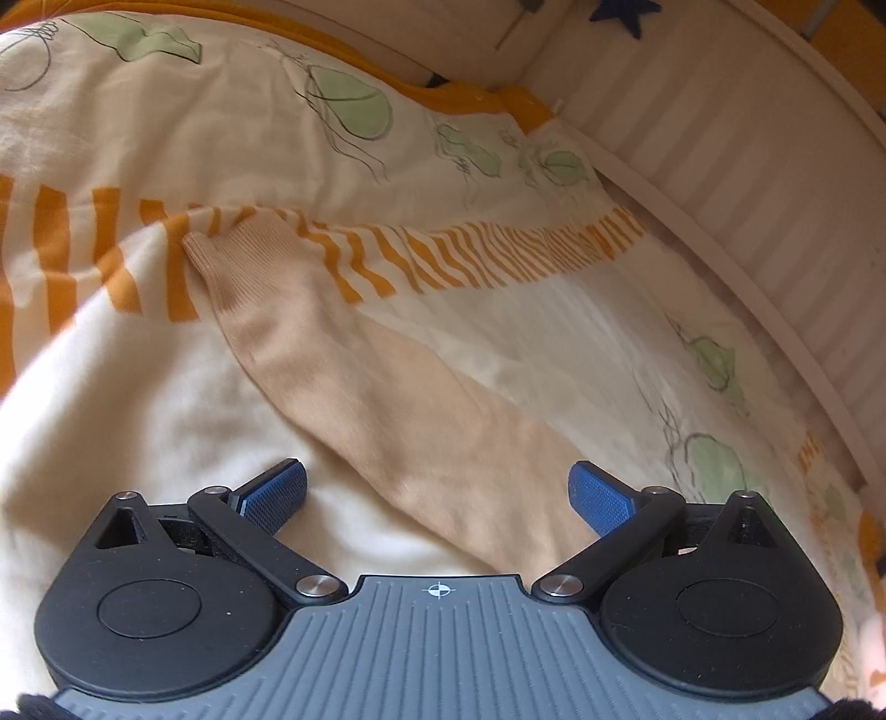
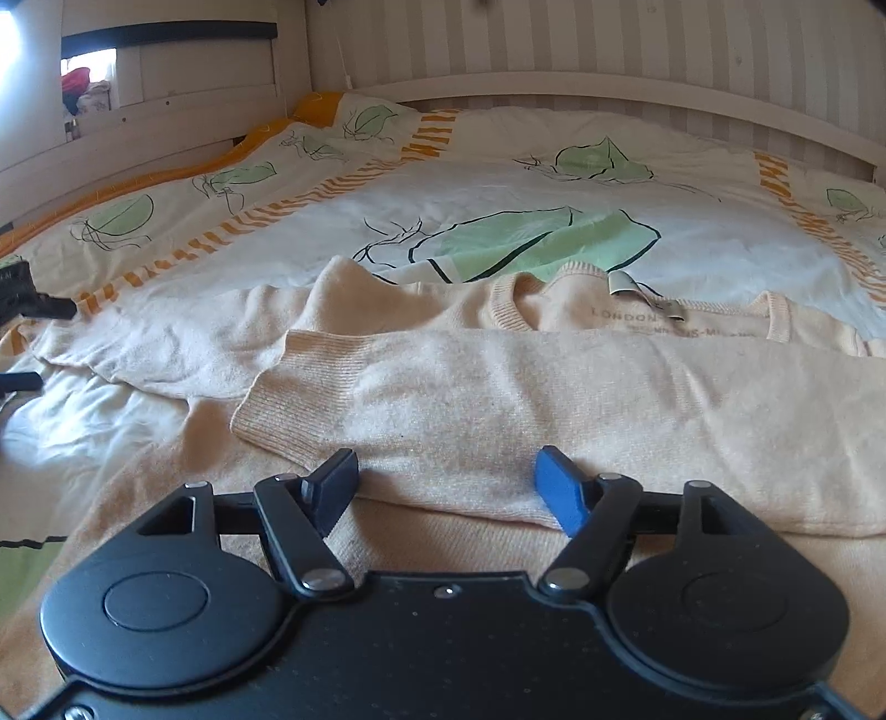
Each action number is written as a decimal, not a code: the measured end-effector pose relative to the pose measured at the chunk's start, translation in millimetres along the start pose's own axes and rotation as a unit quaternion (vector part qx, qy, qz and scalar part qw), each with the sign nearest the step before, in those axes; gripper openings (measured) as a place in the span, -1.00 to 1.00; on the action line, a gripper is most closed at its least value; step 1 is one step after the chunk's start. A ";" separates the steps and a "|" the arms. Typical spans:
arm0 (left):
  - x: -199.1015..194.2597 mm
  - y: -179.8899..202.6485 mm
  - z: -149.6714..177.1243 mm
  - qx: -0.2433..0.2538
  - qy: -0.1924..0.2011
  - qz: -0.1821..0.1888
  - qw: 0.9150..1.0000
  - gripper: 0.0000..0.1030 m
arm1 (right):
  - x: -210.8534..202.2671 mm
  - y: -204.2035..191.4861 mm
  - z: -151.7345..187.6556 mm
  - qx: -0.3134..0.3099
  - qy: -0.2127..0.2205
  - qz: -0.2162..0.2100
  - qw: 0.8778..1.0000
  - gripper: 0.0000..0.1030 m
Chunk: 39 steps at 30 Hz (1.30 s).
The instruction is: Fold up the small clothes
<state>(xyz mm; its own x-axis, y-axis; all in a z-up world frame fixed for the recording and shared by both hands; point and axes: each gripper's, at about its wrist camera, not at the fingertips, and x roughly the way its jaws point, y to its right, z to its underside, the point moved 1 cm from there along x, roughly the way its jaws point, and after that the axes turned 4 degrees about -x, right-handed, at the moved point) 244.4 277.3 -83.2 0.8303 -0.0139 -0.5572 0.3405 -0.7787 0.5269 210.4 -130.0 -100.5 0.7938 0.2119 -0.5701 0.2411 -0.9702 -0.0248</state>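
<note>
A small cream knit sweater (image 2: 554,399) lies flat on the bed, neck hole (image 2: 642,310) away from me. One sleeve (image 2: 498,387) is folded across the body, its ribbed cuff (image 2: 288,399) to the left. The other sleeve (image 2: 183,343) stretches out left; in the left wrist view this sleeve (image 1: 387,399) runs diagonally, cuff (image 1: 221,260) at the far end. My left gripper (image 1: 437,493) is open and empty, hovering over that sleeve near its shoulder end. My right gripper (image 2: 446,482) is open and empty, its fingers astride the folded sleeve's near edge.
The bed has a cream duvet (image 2: 443,194) with green leaf prints and orange stripes. A white bed rail (image 1: 720,232) and a striped wall (image 2: 609,44) run along the far side. The left gripper's black fingers (image 2: 33,304) show at the right wrist view's left edge.
</note>
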 end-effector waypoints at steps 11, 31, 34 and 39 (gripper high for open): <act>39.5 -22.2 -44.4 -0.046 0.016 -0.009 0.999 0.97 | 1.6 2.9 3.0 0.012 0.005 -0.007 1.000 0.43; -21.3 88.3 -58.4 0.095 0.040 0.046 0.994 -0.93 | 3.0 5.2 3.1 0.021 0.011 -0.009 1.000 0.43; -49.1 146.4 -44.0 0.139 0.044 0.096 0.985 -0.93 | 2.2 6.3 2.6 0.025 0.011 -0.012 1.000 0.43; -79.5 231.4 3.9 0.203 0.036 0.167 0.964 -0.92 | -1.8 19.3 -5.4 0.058 0.002 -0.047 0.997 0.48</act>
<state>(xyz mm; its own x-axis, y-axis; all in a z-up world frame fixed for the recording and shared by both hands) 255.5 95.7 80.5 0.8973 -0.2738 -0.3464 -0.1396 -0.9202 0.3658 216.7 -148.4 -95.5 0.7731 0.3026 -0.5574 0.2478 -0.9531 -0.1736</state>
